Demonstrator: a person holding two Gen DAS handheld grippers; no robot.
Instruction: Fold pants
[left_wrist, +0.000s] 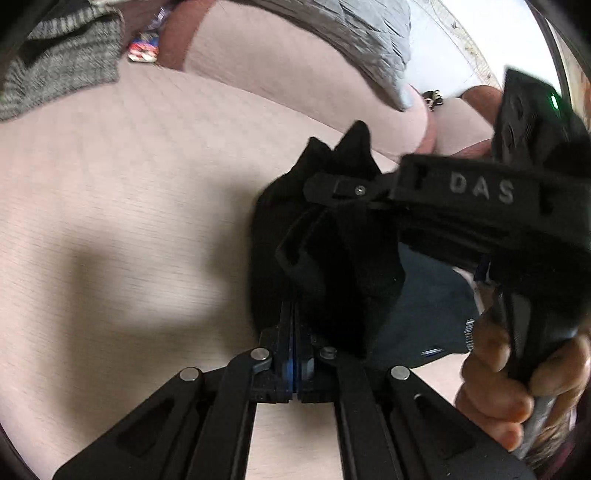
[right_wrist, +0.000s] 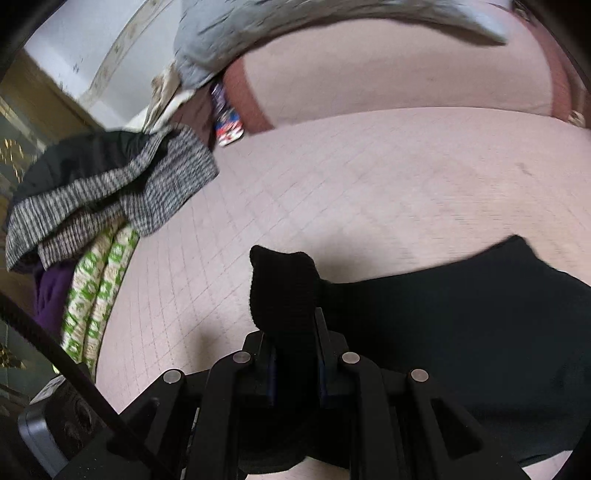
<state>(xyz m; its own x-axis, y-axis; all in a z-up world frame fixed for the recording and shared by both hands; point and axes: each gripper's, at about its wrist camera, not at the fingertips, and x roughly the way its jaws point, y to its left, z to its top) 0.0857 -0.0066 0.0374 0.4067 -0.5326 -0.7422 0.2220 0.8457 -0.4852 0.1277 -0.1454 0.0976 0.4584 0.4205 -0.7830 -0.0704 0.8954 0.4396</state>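
Note:
The black pants (left_wrist: 325, 251) hang bunched above a pale pink quilted bed surface (left_wrist: 129, 206). My left gripper (left_wrist: 293, 314) is shut on an edge of the black fabric. My right gripper (left_wrist: 343, 190) comes in from the right in the left wrist view, shut on the same bunch, with a hand on its handle. In the right wrist view my right gripper (right_wrist: 295, 321) is shut on a fold of the pants (right_wrist: 284, 284). The rest of the pants (right_wrist: 480, 332) spreads to the right over the bed (right_wrist: 332, 184).
A pile of clothes lies at the left: a grey knit garment (right_wrist: 122, 192), a green-patterned cloth (right_wrist: 99, 288) and a purple one. A grey cloth (right_wrist: 277, 33) lies over the headboard cushion (right_wrist: 406, 81). The grey knit also shows in the left wrist view (left_wrist: 62, 70).

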